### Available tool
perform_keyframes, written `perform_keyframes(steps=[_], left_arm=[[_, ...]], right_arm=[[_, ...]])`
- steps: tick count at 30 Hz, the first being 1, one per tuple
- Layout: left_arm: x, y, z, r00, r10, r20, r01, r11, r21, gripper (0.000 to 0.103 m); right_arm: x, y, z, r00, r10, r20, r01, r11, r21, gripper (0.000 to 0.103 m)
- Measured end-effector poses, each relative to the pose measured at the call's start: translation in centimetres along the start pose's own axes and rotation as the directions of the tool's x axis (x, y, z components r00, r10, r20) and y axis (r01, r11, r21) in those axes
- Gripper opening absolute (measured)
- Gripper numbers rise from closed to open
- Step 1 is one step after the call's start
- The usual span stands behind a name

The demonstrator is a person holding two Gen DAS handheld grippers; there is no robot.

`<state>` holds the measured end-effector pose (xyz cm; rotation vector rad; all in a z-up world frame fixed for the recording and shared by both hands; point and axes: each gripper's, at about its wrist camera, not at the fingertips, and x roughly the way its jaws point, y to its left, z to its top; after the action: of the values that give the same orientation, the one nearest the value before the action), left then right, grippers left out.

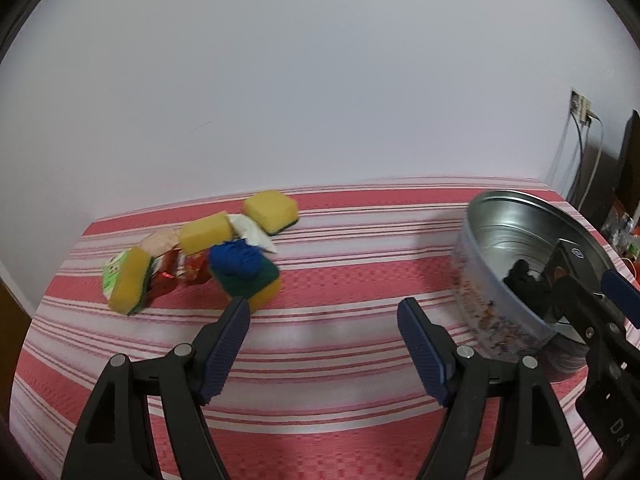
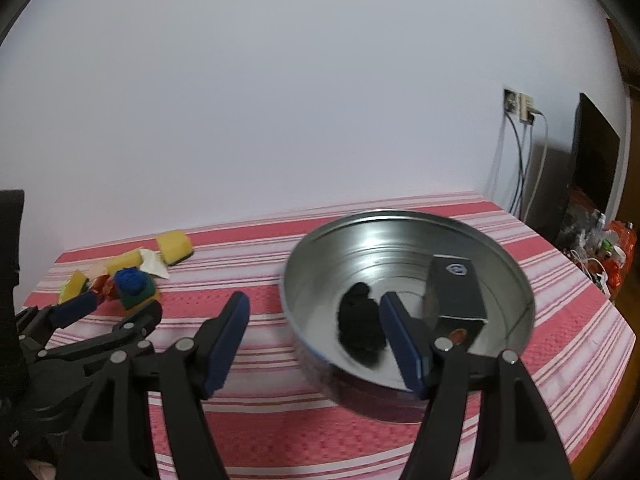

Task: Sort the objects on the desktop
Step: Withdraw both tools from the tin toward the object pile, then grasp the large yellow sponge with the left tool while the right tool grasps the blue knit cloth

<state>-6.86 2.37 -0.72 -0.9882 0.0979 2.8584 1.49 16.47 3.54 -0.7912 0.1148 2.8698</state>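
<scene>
table [image 1: 320, 360]: red/white striped cloth, back edge tight vs wall; right edge drops off just past tin. Big bare strip mid-table btw pile and tin, plenty of room to travel.
tin [image 2: 400, 216]: round metal, right half of table, open top. Already holds black box [image 2: 456, 292] and black cloth lump [image 2: 362, 324]. Prob the sort bin.
pile [image 1: 200, 260]: left-rear of table, near wall. Yellow sponges [image 1: 272, 210], blue knit thing [image 1: 236, 260] on top of green/yellow sponge, red wrappers [image 1: 168, 276], white scrap [image 1: 256, 232], all touching or overlapping. Blurred, exact count can't tell.
left gripper [image 1: 324, 344]: jaws apart, nothing btw them. Left finger tip just short of nearest sponge in pile.
right gripper [image 2: 316, 340]: jaws apart, empty. Right finger overlaps tin's near rim in view; touching or above, can't tell.
step: looks like btw picks, 2 items binned, rest to go.
next move: prob left gripper fwd into pile, close on one item only, nearest sponge or blue knit thing easiest. Needs clean single grab, neighbours packed tight.
risk: shoving pile back to wall or off left edge; knocking tin w/ right gripper.
</scene>
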Motion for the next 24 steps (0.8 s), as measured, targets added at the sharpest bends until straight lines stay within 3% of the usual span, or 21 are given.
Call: perform_keyframes(steps=[24], left_arm=[[2.0, 12.0, -1.4, 0.988, 0.133, -0.079, -0.144, 0.977, -0.157, 0.078]], right_arm=[[3.6, 11.1, -0.5, 0.988, 0.124, -0.087, -0.134, 0.983, -0.125, 0.069]])
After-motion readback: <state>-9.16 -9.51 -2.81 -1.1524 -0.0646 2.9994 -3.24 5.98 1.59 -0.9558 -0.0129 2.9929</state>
